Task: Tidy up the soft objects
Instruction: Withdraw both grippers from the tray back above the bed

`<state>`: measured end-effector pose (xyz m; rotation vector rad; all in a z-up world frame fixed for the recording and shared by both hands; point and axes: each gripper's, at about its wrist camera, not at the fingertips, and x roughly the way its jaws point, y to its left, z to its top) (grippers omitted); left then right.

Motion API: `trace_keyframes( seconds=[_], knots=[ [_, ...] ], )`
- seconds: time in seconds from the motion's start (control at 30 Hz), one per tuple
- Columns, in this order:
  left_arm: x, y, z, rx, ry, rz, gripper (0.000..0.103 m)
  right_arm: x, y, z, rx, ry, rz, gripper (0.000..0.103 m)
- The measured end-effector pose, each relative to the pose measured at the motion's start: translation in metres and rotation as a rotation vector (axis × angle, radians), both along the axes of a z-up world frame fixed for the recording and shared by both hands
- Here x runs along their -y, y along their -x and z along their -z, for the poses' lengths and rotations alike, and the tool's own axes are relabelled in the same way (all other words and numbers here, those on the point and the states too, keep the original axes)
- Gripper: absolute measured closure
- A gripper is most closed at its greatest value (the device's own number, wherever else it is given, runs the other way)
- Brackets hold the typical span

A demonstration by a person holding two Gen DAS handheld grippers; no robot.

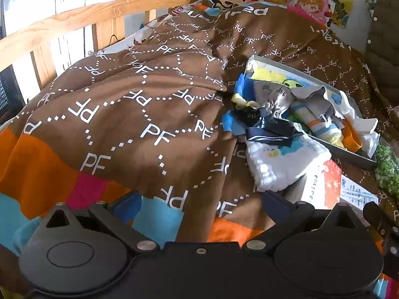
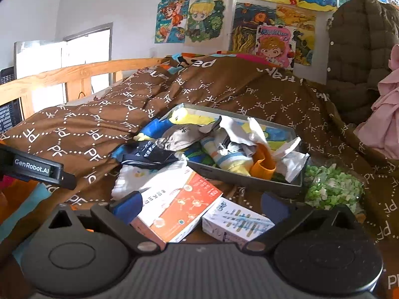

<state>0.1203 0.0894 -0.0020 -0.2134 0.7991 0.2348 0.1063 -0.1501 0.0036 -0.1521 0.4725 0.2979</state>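
Hovering over the bed w/ both tools, nothing picked yet; looks like the approach step, before any grab.

Left gripper [image 1: 200, 196], bottom centre of the left wrist view: fingers spread wide, nothing btwn them, only the brown PF-print duvet [image 1: 129, 114] beyond. Right gripper [image 2: 199, 199], bottom centre of the right wrist view: also spread and empty, though the orange-and-white box [image 2: 179, 206] and the small white box [image 2: 237, 224] lie on the bed in the gap btwn its fingers, not pinched.

Soft things sit centre-right in both views. Grey tray [image 2: 251, 180] holds a jumble of small cloth items: grey piece [image 2: 179, 137], striped yellow/blue sock-like roll [image 2: 229, 159], orange strip [image 2: 264, 164], white crumpled pieces. Spilling over the tray's left rim onto the duvet: dark navy garment [image 2: 149, 157] and a white printed cloth [image 2: 134, 177], the navy one resting on top of the white one. Green fluffy thing [image 2: 334, 189] lies just beside the tray's right end. Pink fabric at right edge, olive puffer jacket upper right; prob. not part of this.

Next move, my guess: right tool is nearest the spill, so lift over the boxes, drop onto the navy garment or white cloth, close on a fold. Cloth is limp, so pinch a bunched ridge, not a flat bit. Left tool could steady the tray or take the white cloth.
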Motion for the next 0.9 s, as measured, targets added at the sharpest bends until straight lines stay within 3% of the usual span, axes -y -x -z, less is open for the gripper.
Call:
trace_keyframes(
  seconds=[0.53,0.73,0.9],
  knots=[
    [-0.006,0.005,-0.013,0.055,0.01,-0.015,0.001,-0.014,0.008,0.003,0.033,-0.045,-0.049,0.0],
    [0.001,0.008,-0.023,0.125,-0.082,0.021,0.001,-0.015,0.004,0.0,0.013,-0.094,-0.046,0.0],
    [0.003,0.008,-0.029,0.153,-0.093,0.056,0.001,-0.016,0.003,-0.004,0.021,-0.097,-0.033,0.0]
  ],
)
